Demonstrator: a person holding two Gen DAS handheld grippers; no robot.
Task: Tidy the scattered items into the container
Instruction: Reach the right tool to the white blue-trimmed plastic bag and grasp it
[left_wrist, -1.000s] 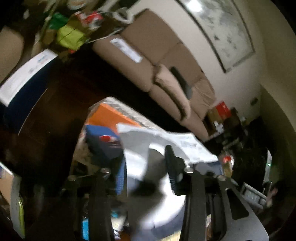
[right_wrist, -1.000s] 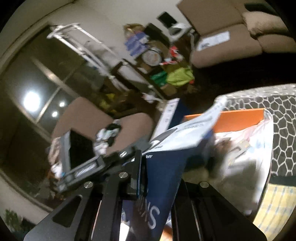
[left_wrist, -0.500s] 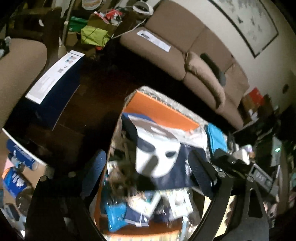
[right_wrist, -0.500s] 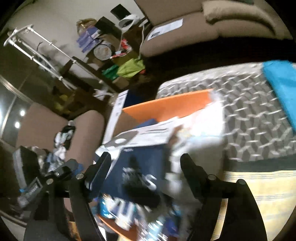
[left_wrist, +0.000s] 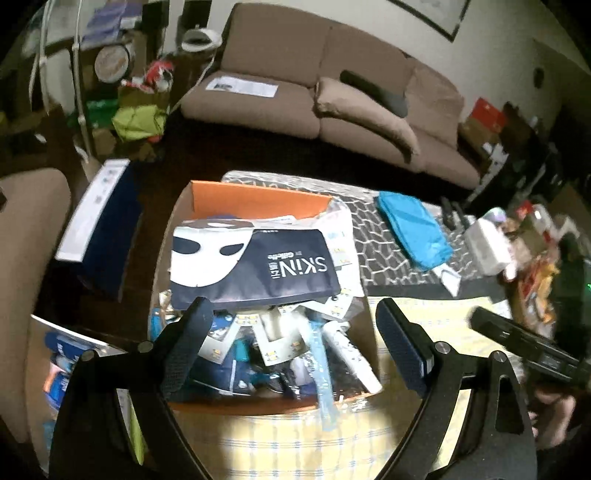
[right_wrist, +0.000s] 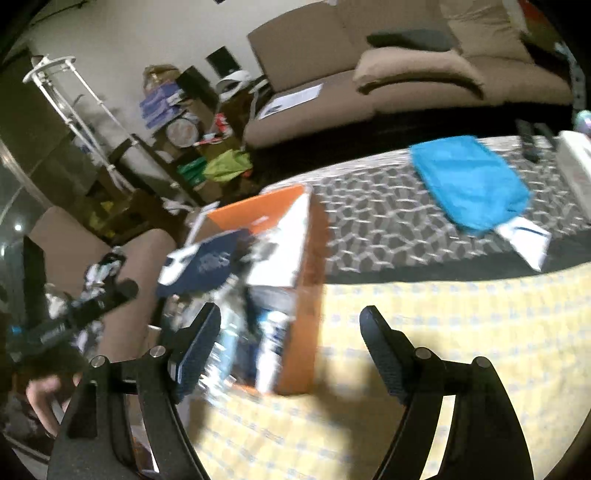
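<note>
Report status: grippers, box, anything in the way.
Left gripper open, empty. Right gripper open, empty. Mask pack atop full orange box. Blue pouch outside box.

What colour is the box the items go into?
Orange, seen best in the left wrist view.

**Both grippers let go of the mask packet**

A second ago the left gripper (left_wrist: 291, 343) and right gripper (right_wrist: 290, 354) each pinched the flat navy packet printed with a white face mask (left_wrist: 251, 266). Now both stand wide and empty, drawn back nearer the camera side, and the packet lies on the heap inside the orange cardboard box (left_wrist: 258, 201).
</note>
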